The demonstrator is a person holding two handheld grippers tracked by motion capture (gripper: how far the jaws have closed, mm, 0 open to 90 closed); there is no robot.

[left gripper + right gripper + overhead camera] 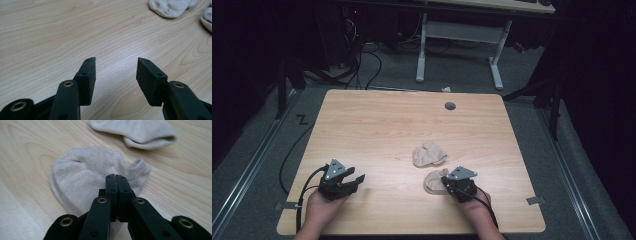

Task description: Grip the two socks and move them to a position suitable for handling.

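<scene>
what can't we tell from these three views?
- Right gripper view: whether the right gripper pinches the near sock; the shut jaws hide the contact.
- Left gripper view: the near sock is cut off by the right edge, the far sock by the top edge.
- High view: sock shapes too small; left gripper holds nothing.
</scene>
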